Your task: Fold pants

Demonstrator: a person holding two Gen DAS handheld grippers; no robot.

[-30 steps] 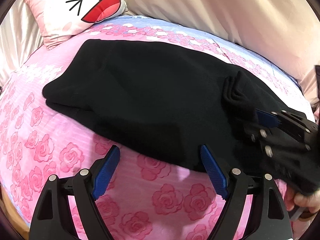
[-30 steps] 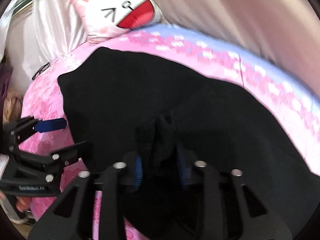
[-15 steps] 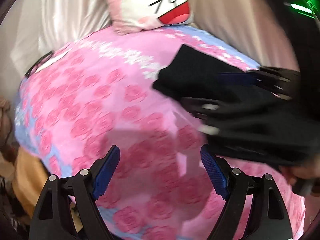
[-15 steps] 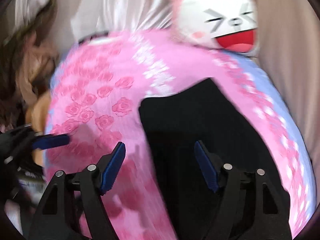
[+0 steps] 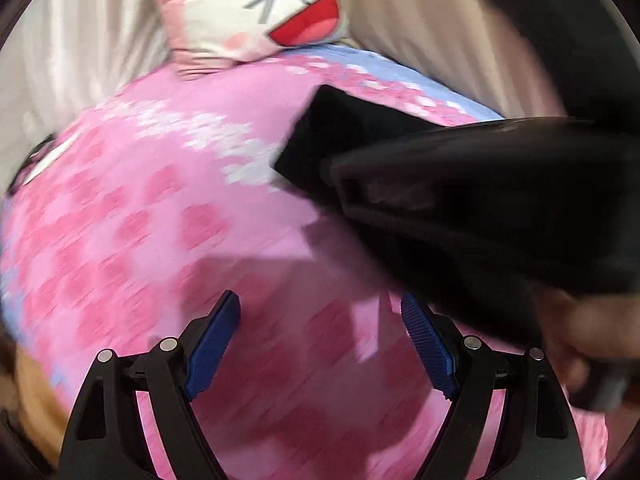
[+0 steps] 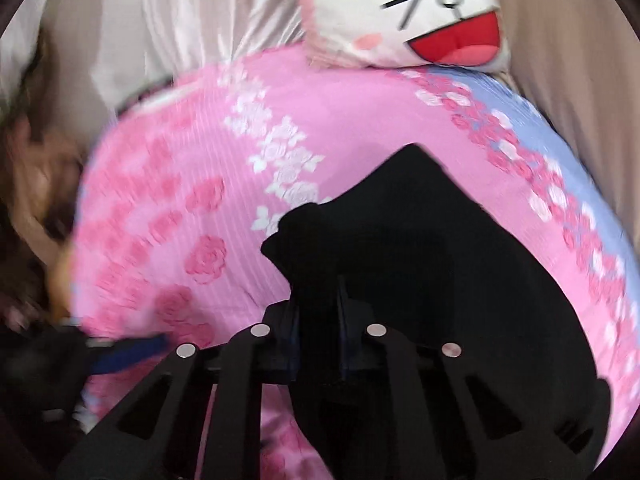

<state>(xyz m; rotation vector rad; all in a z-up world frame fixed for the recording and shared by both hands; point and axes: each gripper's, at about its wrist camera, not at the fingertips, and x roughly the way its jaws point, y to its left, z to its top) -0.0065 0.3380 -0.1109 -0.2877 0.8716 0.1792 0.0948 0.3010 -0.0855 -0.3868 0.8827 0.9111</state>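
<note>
Right tongs (image 6: 318, 312) just closed on black pants (image 6: 440, 264), cat pillow (image 6: 420, 12) behind, rose bedsheet (image 6: 180, 216) beneath

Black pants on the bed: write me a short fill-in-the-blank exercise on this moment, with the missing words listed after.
1. The right gripper is shut on a bunch of the ____ pants.
2. The left gripper is ____, with only the bedsheet beyond its fingers.
3. The bedsheet is pink with a ____ pattern.
4. At the head of the bed lies a cat-face ____ with a red mouth.

Missing words: black; open; rose; pillow
</note>
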